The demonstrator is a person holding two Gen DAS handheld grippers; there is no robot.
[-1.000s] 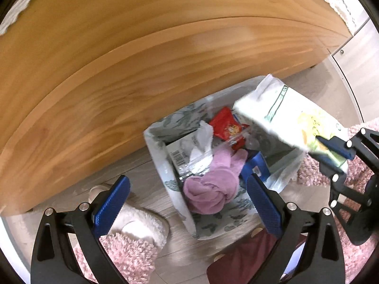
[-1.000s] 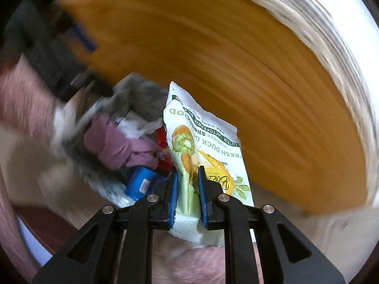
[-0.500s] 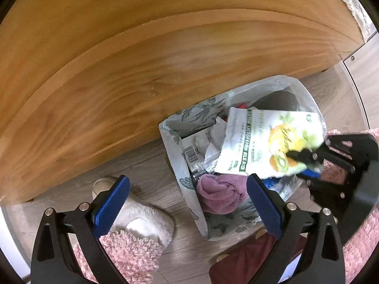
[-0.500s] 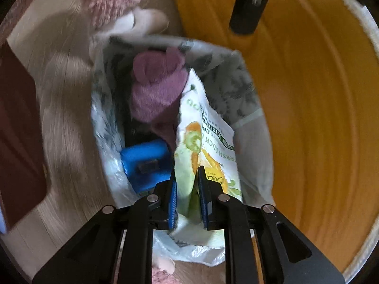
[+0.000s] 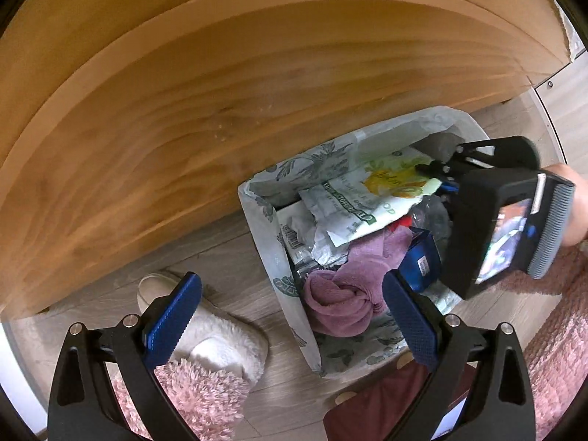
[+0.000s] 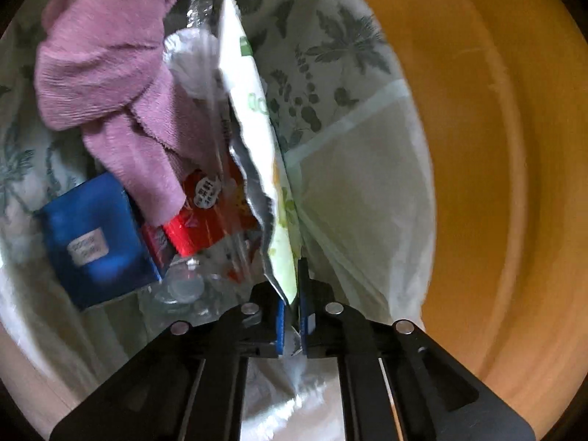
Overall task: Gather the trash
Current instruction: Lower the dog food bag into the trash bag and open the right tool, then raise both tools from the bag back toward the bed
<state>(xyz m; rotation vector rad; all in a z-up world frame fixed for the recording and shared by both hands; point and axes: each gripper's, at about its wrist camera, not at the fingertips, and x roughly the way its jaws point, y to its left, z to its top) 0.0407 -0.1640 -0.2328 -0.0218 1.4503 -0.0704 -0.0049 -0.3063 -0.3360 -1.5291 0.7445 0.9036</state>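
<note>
The right gripper (image 6: 290,316) is coming down into the leaf-printed bin bag (image 5: 323,169), having been above and beside its mouth a second ago. It is carrying the white and green food pouch (image 5: 371,198) with it, so the pouch, earlier held up over the bag's edge, is now lying across the trash inside, covering the red wrapper (image 6: 209,217) more than before. The gripper is also rolling, turning the pouch edge-on in the right wrist view. Its jaws have just been closing further on the pouch's torn end, which sits pinched between the pads. In the left wrist view, the gripper's body and the hand (image 5: 573,213) behind it are now filling much more of the right side.
</note>
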